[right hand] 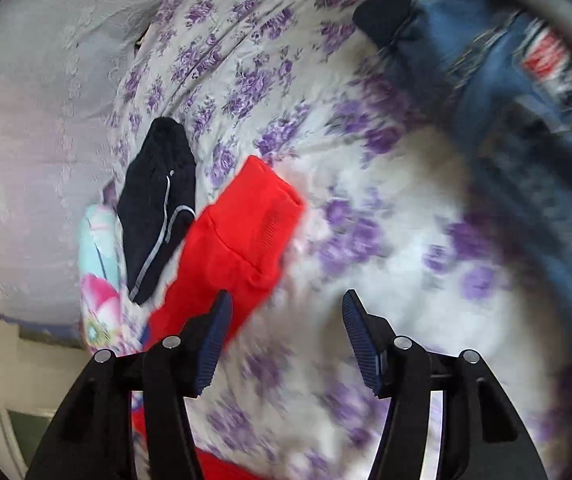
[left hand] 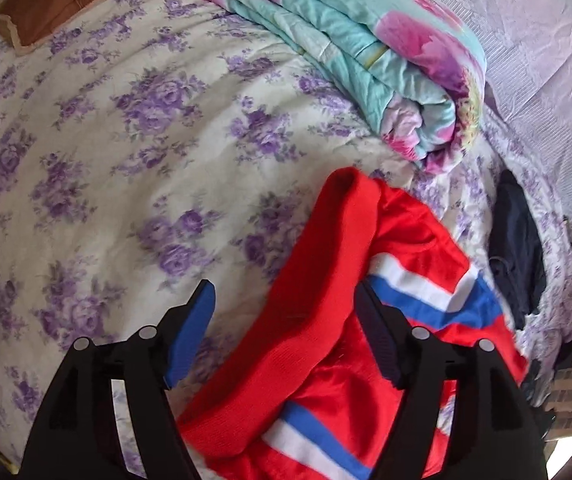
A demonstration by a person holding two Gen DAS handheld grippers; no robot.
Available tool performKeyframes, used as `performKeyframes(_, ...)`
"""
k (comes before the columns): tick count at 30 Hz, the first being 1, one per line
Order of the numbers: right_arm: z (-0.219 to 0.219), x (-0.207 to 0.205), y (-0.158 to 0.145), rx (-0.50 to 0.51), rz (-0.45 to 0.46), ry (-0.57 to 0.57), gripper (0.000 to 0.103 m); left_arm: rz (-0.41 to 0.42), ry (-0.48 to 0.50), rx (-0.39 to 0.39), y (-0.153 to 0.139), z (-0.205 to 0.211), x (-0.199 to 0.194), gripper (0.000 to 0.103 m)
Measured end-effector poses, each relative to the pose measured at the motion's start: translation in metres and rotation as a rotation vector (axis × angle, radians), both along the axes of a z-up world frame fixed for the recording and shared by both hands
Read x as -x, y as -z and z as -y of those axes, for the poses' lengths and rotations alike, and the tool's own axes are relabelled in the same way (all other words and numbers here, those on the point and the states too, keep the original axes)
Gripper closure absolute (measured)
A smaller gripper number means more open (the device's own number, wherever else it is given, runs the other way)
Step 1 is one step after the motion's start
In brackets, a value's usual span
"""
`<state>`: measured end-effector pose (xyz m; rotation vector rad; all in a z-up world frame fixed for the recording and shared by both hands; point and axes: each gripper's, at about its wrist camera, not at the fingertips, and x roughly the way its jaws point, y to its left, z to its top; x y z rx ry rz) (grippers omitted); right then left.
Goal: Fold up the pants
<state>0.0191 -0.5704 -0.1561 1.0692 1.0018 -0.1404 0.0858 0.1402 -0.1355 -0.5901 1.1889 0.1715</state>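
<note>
Red pants [left hand: 325,344] with white and blue stripes lie crumpled on the floral bedsheet [left hand: 106,152]. My left gripper [left hand: 284,324] is open above the ribbed red waistband, its jaws astride the cloth without holding it. In the right wrist view a red ribbed cuff end of the pants [right hand: 242,240] lies left of centre. My right gripper [right hand: 286,336] is open and empty over the sheet [right hand: 365,240], its left finger [right hand: 214,344] just over the red cloth edge.
A folded teal and pink quilt [left hand: 385,64] lies at the back. A dark navy garment [left hand: 517,248] lies right of the pants; it also shows in the right wrist view [right hand: 158,208]. Blue jeans [right hand: 485,80] lie at the upper right. The bed edge is at far right.
</note>
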Motion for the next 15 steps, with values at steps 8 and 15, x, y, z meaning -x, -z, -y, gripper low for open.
performKeyframes(8,-0.015,-0.021,0.005,0.0,0.04,0.038,0.089,-0.031,-0.064,0.049,0.004,-0.023,0.062,0.033)
performKeyframes(15,0.009,0.044,0.014,-0.04,-0.024,0.095,0.088,-0.058,-0.056,0.15,0.014,-0.02,0.121,0.029)
